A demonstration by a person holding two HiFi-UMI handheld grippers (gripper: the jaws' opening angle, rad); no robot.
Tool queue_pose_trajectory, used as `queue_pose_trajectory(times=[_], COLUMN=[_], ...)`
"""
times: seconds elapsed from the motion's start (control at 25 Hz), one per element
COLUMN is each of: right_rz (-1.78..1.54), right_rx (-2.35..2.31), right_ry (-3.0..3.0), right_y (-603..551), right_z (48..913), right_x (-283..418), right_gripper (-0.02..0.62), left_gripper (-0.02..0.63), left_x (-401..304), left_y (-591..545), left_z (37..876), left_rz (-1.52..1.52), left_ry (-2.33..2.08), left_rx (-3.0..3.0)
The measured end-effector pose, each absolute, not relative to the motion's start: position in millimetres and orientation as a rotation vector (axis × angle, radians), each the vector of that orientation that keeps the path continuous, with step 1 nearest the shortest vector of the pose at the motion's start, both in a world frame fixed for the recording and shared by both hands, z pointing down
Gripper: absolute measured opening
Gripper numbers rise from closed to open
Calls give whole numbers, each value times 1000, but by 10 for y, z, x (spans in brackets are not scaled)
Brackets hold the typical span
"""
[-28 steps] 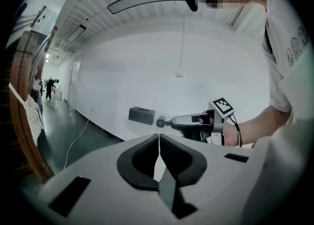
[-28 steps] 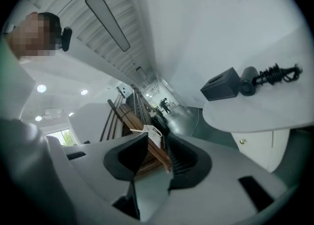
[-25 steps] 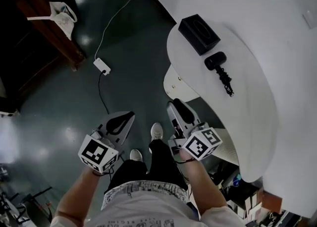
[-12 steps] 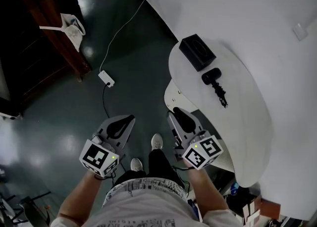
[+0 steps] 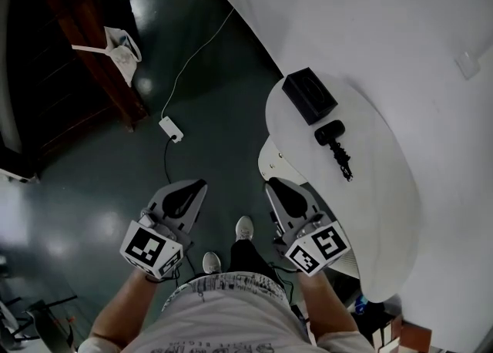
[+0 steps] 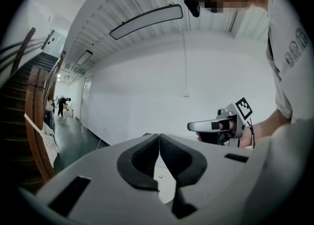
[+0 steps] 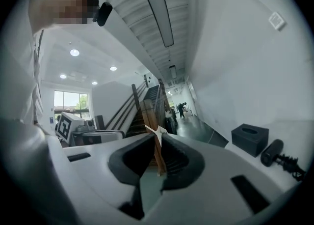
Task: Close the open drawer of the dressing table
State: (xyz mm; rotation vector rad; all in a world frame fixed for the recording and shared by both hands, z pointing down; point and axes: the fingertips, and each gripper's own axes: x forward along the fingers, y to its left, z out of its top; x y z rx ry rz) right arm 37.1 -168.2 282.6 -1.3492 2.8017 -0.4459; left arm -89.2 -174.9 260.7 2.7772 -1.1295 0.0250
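Note:
The white dressing table (image 5: pixel 385 213) with its rounded top fills the right of the head view. Its open drawer (image 5: pixel 271 160) juts out to the left below the top. My right gripper (image 5: pixel 279 184) hovers just in front of the drawer, apart from it. Its jaws are closing to a narrow gap (image 7: pixel 157 138) with nothing between them. My left gripper (image 5: pixel 191 187) hangs over the dark floor further left, its jaws shut and empty (image 6: pixel 159 136). Both point about level.
A black tissue box (image 5: pixel 310 95) and a black corded device (image 5: pixel 333 134) lie on the table top. A white power strip (image 5: pixel 171 129) with its cable lies on the floor. A wooden staircase (image 5: pixel 92 74) with a white bag (image 5: pixel 119 45) stands far left.
Both grippers have come up towards the head camera. The right gripper has rolled, so its marker cube shows a different tilt. The drawer has not moved.

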Motion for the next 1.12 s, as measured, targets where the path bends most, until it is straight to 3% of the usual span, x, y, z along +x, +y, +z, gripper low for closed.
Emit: queue_pose_trajectory(times=[0.2,1.12], right_rz=[-420,-435], right_rx=[-1328,-1132], right_ry=[2813,2956], right_y=[-1733,-2264], right_z=[2717,2749], right_x=[361,680], right_gripper=[18,8], left_gripper=[25,25], left_x=[-829,-338], left_y=[-1850,-2537], left_z=[2554,2593], left_rz=[28,46], left_ry=[-1142,-1242], left_rx=[2780,2727])
